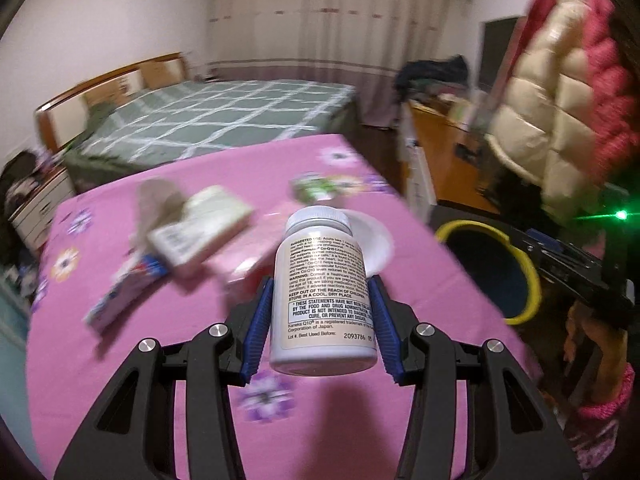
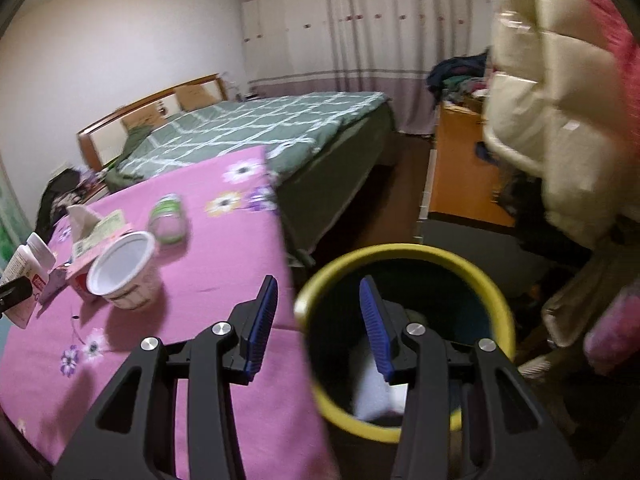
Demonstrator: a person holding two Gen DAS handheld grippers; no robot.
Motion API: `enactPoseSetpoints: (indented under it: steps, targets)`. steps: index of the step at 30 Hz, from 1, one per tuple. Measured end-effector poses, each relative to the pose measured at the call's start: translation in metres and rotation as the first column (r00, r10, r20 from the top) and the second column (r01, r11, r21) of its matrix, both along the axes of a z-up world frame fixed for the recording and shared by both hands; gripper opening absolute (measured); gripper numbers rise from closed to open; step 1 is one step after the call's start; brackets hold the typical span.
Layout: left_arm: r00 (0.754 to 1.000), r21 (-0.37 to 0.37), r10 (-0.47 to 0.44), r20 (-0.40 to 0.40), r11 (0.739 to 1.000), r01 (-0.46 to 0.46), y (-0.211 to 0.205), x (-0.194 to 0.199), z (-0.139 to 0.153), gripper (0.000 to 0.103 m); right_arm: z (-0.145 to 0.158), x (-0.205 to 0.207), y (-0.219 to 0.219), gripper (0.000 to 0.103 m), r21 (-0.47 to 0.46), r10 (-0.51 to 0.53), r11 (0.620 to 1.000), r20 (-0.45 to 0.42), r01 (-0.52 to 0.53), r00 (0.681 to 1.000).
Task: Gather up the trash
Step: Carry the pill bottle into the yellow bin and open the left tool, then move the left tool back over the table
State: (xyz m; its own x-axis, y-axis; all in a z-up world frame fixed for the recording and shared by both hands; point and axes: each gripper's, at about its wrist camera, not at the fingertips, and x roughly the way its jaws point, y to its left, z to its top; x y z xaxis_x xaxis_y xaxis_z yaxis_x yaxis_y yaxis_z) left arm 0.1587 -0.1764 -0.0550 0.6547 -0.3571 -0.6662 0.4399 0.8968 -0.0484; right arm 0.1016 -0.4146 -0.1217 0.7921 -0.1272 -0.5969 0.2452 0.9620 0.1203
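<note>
My left gripper [image 1: 320, 320] is shut on a white supplement bottle [image 1: 322, 292] and holds it upright above the pink flowered table [image 1: 160, 360]. The bottle also shows at the far left of the right wrist view [image 2: 28, 260]. My right gripper [image 2: 318, 324] is open and empty above the table's right edge and the yellow-rimmed bin [image 2: 500, 304]. The bin [image 1: 530, 280] stands on the floor right of the table, with something white inside [image 2: 374, 392]. On the table lie a white cup [image 2: 124, 276], a green jar on its side [image 2: 168, 218], a tissue box [image 1: 200, 232] and small cartons [image 1: 128, 296].
A bed with a green checked cover [image 1: 220, 120] stands behind the table. An orange desk [image 2: 460, 176] with piled clothes is at the right. A person in a cream and pink padded jacket [image 1: 560, 100] stands beside the bin. A drawer unit [image 1: 36, 208] is at the left.
</note>
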Motion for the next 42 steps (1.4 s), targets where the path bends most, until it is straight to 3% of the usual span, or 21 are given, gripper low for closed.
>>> enactPoseSetpoints:
  steps: [6, 11, 21, 24, 30, 31, 32, 36, 42]
  targets:
    - [0.984, -0.007, -0.176, -0.024, 0.984, 0.176, -0.081, 0.003, -0.001, 0.048, -0.003, -0.036, -0.039, 0.044, 0.011, -0.096, 0.995, -0.004, 0.096, 0.995]
    - [0.956, -0.009, -0.288, -0.059, 0.957, 0.288, -0.15, 0.01, -0.009, 0.048, -0.01, -0.059, -0.064, 0.044, 0.028, -0.15, 0.988, -0.009, 0.151, 0.989]
    - [0.912, 0.022, -0.398, -0.096, 0.915, 0.402, -0.248, 0.021, -0.041, 0.048, -0.019, -0.081, -0.092, 0.044, 0.05, -0.22, 0.974, -0.014, 0.221, 0.975]
    - [0.918, 0.041, -0.384, -0.096, 0.92, 0.389, -0.263, 0.025, -0.05, 0.048, -0.022, -0.081, -0.095, 0.045, 0.053, -0.226, 0.972, -0.016, 0.227, 0.974]
    - [0.934, 0.007, -0.348, -0.083, 0.937, 0.349, -0.236, 0.028, -0.035, 0.051, -0.022, -0.075, -0.095, 0.045, 0.062, -0.217, 0.974, -0.022, 0.218, 0.976]
    - [0.939, 0.003, -0.336, -0.069, 0.942, 0.337, -0.227, 0.027, -0.03, 0.072, -0.022, -0.075, -0.093, 0.044, 0.062, -0.213, 0.975, -0.022, 0.214, 0.977]
    - [0.949, -0.006, -0.312, -0.039, 0.95, 0.312, -0.213, 0.025, -0.021, 0.086, -0.023, -0.075, -0.092, 0.045, 0.063, -0.209, 0.976, -0.022, 0.21, 0.978]
    - [0.97, -0.012, -0.241, 0.043, 0.97, 0.241, -0.163, 0.015, 0.001, 0.086, -0.022, -0.061, -0.079, 0.045, 0.067, -0.161, 0.984, -0.025, 0.162, 0.987]
    - [0.996, -0.061, -0.067, 0.055, 0.996, 0.07, -0.059, 0.012, 0.016, 0.087, -0.018, -0.036, -0.039, 0.045, 0.052, -0.046, 0.998, -0.03, 0.048, 0.998]
